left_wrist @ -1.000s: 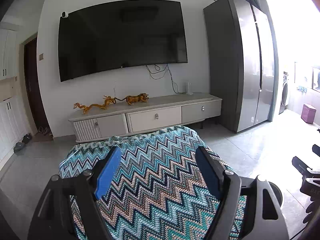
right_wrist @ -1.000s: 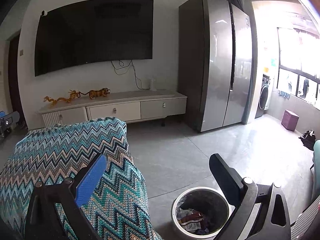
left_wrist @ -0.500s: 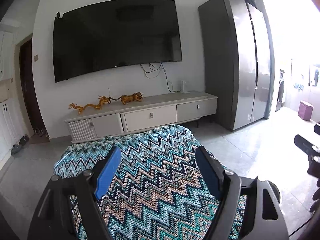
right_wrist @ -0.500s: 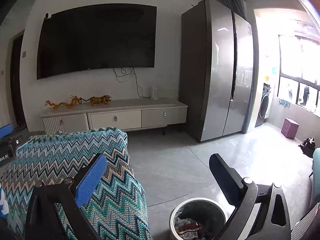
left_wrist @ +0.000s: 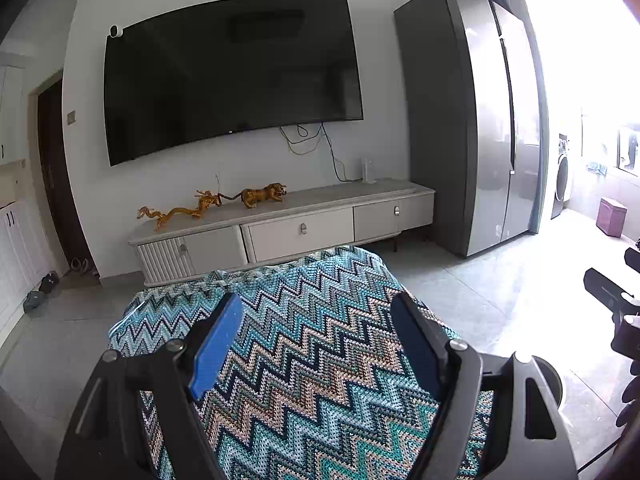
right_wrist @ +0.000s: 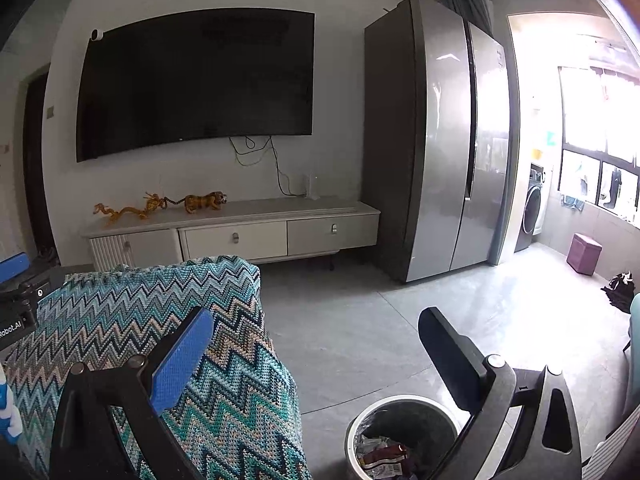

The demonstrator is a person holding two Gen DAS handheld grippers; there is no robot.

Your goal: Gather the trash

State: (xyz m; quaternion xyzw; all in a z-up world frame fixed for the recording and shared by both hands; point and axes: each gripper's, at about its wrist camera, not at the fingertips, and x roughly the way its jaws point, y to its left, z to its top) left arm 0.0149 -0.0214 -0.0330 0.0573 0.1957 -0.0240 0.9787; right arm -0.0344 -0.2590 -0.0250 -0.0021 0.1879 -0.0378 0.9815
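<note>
Writing: I read "robot.AI", cut off at its start, in white on the black body of the left gripper (right_wrist: 18,280) where it pokes in at the edge of my right view. No other lettering I can make out.
Left tongs: my left gripper (left_wrist: 316,344) has its jaws spread wide, nothing between them. It tips a little downward over the zigzag blanket (left_wrist: 320,380).
Right tongs: my right gripper (right_wrist: 316,344) is likewise wide apart and empty, one finger over the blanket edge, the other over the floor.
Pose: both point toward the far wall, slightly nose-down. The right gripper (left_wrist: 612,300) shows at the right edge of the left view.
Trash: crumpled wrappers (right_wrist: 384,456) lie inside the white-rimmed bin (right_wrist: 400,404), on the floor just beside the blanket, below my right tongs.
Room: dark TV (left_wrist: 232,76) on the wall, low cabinet (left_wrist: 296,224) beneath with a tiger figurine (left_wrist: 264,196), tall steel fridge (left_wrist: 480,120) to the right.
</note>
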